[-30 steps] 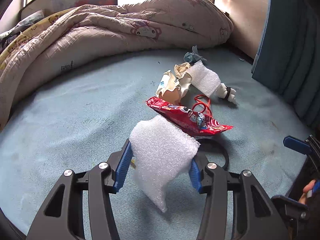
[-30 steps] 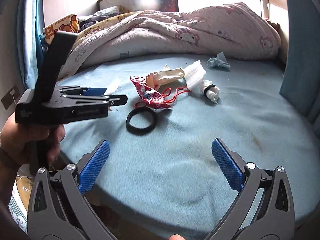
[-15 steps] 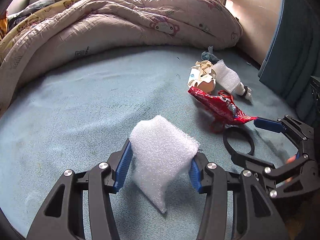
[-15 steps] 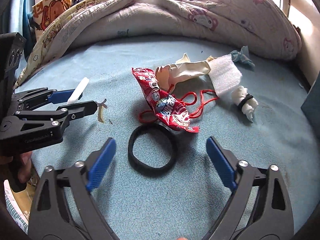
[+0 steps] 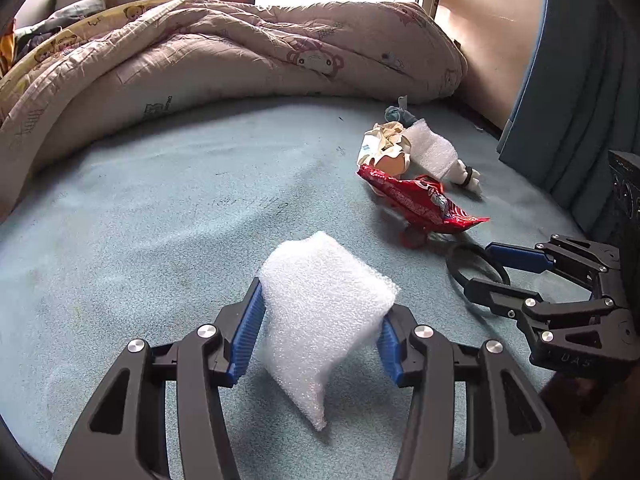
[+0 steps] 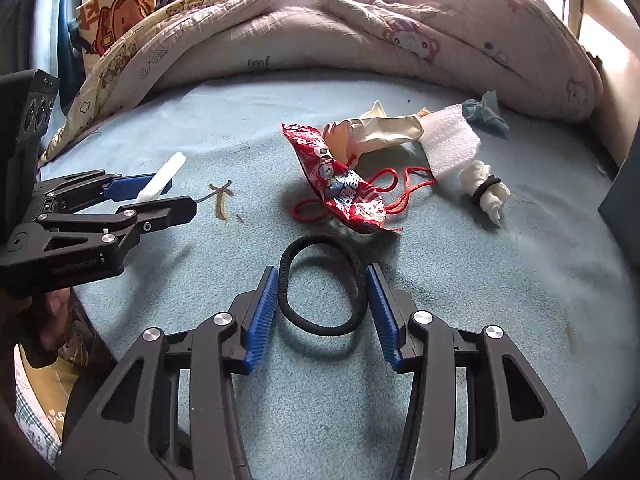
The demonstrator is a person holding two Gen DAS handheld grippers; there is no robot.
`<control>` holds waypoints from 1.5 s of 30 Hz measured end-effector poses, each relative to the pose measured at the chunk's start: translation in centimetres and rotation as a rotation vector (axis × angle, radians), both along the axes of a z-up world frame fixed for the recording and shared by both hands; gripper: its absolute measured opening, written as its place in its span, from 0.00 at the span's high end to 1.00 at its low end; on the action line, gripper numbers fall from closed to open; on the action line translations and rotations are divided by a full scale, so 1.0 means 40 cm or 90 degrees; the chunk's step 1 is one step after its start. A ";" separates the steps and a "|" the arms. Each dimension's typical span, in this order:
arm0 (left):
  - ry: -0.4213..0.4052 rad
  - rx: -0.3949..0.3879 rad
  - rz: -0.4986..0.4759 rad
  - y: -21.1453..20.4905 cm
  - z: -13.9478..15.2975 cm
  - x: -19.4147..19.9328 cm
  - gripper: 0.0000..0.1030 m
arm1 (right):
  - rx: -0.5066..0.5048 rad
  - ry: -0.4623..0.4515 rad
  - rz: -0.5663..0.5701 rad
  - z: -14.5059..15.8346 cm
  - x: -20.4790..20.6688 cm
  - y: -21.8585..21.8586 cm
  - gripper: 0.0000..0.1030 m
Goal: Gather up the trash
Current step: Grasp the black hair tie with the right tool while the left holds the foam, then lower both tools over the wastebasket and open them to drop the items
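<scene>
My left gripper (image 5: 322, 300) is shut on a piece of white foam wrap (image 5: 320, 332) and holds it just above the blue bedsheet (image 5: 160, 220). In the right wrist view the left gripper (image 6: 176, 196) shows at the left with the foam (image 6: 164, 174) sticking out. A black hair band (image 6: 320, 330) lies on the sheet between the fingers of my right gripper (image 6: 320, 272). The jaws are closing, and both blue pads touch the band's sides. Beyond the band lies a red snack wrapper (image 6: 340, 188). In the left wrist view the right gripper (image 5: 480, 268) reaches in from the right.
Behind the red wrapper lie a red string (image 6: 404, 176), a crumpled cream wrapper (image 6: 384, 128), more white foam (image 6: 448, 140), a white wad with a black tie (image 6: 486, 188) and a blue scrap (image 6: 486, 112). A bunched quilt (image 6: 320, 28) fills the back. A blue curtain (image 5: 580, 100) hangs at the right.
My right gripper has moved forward over the black hair band and its jaws have narrowed from wide open to the band's sides. My left gripper has drifted left with the foam.
</scene>
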State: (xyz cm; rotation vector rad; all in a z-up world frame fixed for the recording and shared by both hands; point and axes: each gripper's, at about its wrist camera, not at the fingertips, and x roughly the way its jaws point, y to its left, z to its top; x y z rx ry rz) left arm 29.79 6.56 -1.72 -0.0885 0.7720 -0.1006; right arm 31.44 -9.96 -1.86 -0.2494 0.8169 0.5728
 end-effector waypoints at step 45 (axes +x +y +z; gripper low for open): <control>0.090 -0.003 -0.031 -0.185 -0.358 -0.610 0.52 | 0.057 0.062 0.068 -0.287 -0.620 -0.162 0.69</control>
